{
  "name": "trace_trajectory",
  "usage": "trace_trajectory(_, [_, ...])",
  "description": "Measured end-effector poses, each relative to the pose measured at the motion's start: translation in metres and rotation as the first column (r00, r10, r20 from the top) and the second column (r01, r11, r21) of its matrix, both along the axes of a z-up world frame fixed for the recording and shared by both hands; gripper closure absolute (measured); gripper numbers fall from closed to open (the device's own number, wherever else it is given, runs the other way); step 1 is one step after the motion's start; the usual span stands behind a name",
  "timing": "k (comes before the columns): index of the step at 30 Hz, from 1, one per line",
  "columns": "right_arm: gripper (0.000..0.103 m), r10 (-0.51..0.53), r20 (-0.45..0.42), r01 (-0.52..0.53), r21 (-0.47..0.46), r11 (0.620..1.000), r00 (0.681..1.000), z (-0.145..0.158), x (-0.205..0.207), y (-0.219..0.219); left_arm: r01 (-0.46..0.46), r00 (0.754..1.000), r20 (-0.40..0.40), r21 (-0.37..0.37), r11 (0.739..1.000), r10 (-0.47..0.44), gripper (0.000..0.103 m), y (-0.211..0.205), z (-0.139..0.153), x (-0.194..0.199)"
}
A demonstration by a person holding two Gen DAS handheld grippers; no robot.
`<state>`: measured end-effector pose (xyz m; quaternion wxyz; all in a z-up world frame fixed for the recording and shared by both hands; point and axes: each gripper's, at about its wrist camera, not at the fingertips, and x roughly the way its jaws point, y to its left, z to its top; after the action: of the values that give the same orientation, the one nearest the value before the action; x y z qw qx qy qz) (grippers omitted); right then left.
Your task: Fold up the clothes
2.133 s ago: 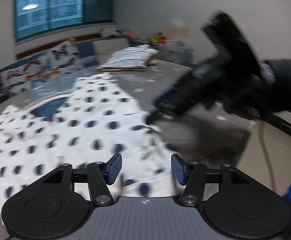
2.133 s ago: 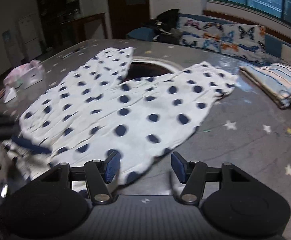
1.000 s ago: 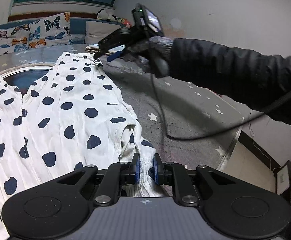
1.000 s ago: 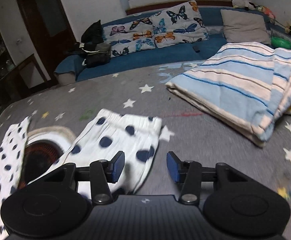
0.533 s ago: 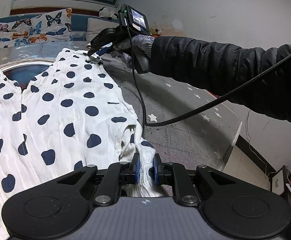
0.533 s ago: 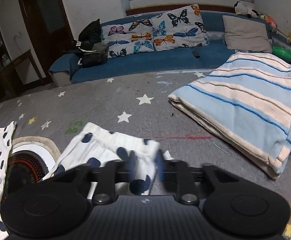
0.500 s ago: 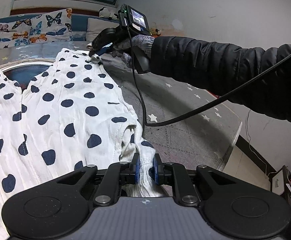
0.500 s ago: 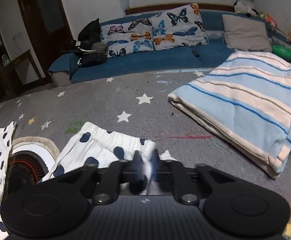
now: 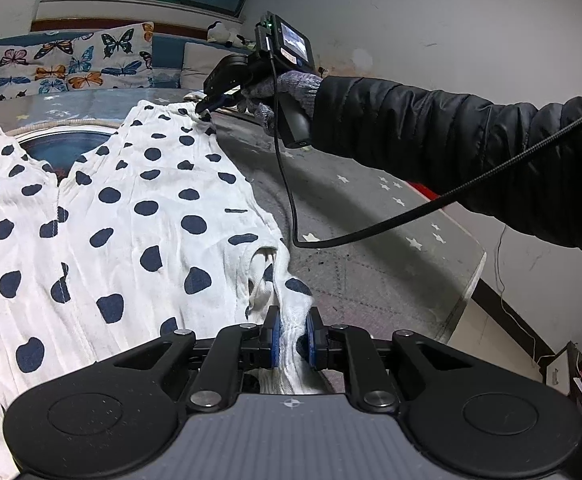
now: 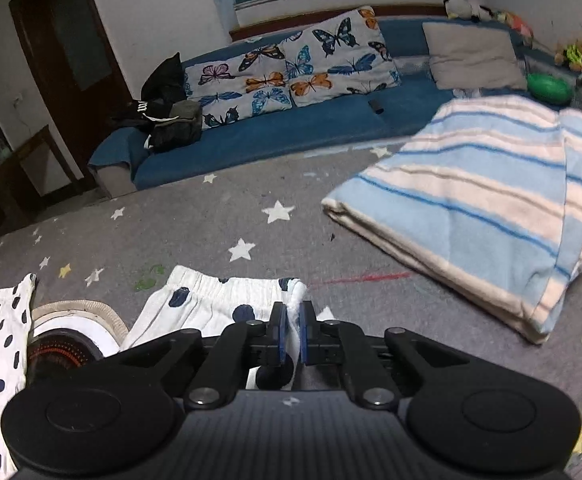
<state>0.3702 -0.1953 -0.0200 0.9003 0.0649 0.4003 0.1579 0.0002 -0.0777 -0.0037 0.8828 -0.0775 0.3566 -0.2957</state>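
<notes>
White trousers with dark blue dots (image 9: 131, 216) lie spread on the grey star-patterned table (image 9: 363, 248). My left gripper (image 9: 291, 334) is shut on a bunched hem at the near right edge of the cloth. In the left wrist view my right gripper (image 9: 205, 110) pinches the far corner, held by a gloved hand (image 9: 291, 92) in a black sleeve. In the right wrist view the right gripper (image 10: 290, 334) is shut on the elastic waistband corner of the dotted trousers (image 10: 219, 304).
A folded blue-and-cream striped blanket (image 10: 491, 208) lies on the table at the right. A round inset with a dark centre (image 10: 63, 340) shows between the trouser parts. Behind the table stands a blue sofa (image 10: 291, 132) with butterfly cushions. The table edge (image 9: 467, 288) drops off at right.
The right gripper's jaws have gone from open around the waistband corner to shut on it. The left gripper stays shut on the hem and has hardly moved.
</notes>
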Motion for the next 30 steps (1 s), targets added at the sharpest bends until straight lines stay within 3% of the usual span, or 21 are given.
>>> trace_trajectory(6, [0.084, 0.024, 0.006, -0.024, 0.022, 0.999, 1.0, -0.009, -0.003, -0.002, 0.008, 1.0, -0.009, 0.002, 1.0, -0.008, 0.089, -0.002, -0.001, 0.004])
trace_trajectory(9, [0.084, 0.04, 0.028, -0.039, -0.009, 0.999, 0.999, -0.01, -0.005, 0.003, 0.011, 1.0, -0.012, 0.007, 1.0, -0.011, 0.089, -0.004, -0.002, 0.004])
trace_trajectory(10, [0.085, 0.045, 0.033, -0.044, -0.022, 0.999, 0.998, -0.01, -0.005, 0.005, 0.011, 1.0, -0.012, 0.01, 1.0, -0.011, 0.089, -0.004, -0.002, 0.004])
trace_trajectory(11, [0.094, 0.049, 0.032, -0.048, -0.029, 0.998, 0.998, -0.01, -0.006, 0.007, 0.01, 1.0, -0.011, 0.011, 1.0, -0.01, 0.089, -0.004, -0.001, 0.004])
trace_trajectory(14, [0.098, 0.025, 0.02, -0.025, -0.01, 1.0, 0.999, -0.006, -0.006, 0.005, 0.003, 1.0, 0.0, 0.01, 1.0, -0.003, 0.089, -0.004, 0.001, 0.002])
trace_trajectory(21, [0.098, -0.047, 0.031, 0.045, 0.046, 0.998, 0.998, 0.031, -0.008, 0.003, -0.036, 0.999, 0.019, -0.033, 0.999, 0.036, 0.091, 0.011, 0.011, -0.008])
trace_trajectory(30, [0.099, 0.025, 0.121, -0.026, 0.008, 1.0, 0.992, 0.095, -0.02, 0.069, -0.19, 0.98, 0.037, -0.139, 0.972, 0.197, 0.092, 0.07, 0.026, -0.04])
